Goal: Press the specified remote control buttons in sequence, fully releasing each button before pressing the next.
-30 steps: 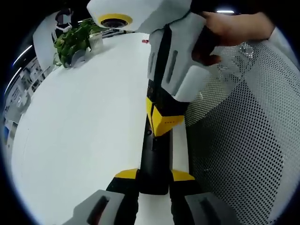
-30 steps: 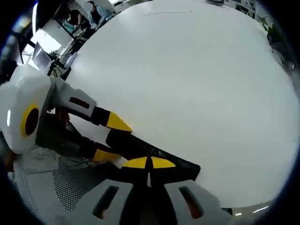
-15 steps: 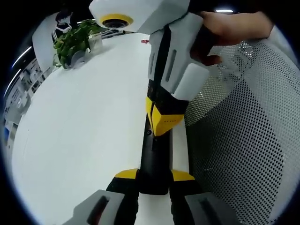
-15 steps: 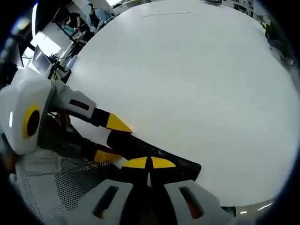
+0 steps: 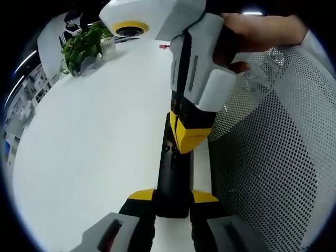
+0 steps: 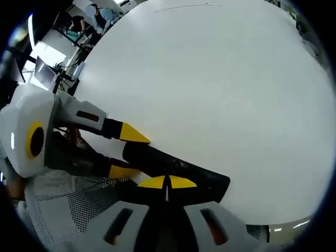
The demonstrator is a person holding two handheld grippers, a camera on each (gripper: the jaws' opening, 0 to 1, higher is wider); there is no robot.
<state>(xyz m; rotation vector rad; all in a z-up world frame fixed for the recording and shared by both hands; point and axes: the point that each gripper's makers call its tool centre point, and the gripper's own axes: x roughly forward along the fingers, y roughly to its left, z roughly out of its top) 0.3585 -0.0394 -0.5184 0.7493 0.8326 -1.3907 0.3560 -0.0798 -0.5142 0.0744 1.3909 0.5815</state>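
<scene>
In the left gripper view, the left gripper had its jaws shut on the black remote control, which lay on the white tabletop. In the right gripper view, the right gripper held its jaws closed, tips touching the remote, gripping nothing

Left gripper fingers clamped, right gripper fingers pressed together, held by a hand

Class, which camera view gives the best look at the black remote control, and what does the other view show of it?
The left gripper view: the remote control runs lengthwise up the frame, held at its near end by the left tool, with the right tool on it. The right gripper view shows the remote lying slantwise, partly hidden behind the closed right tool.
</scene>
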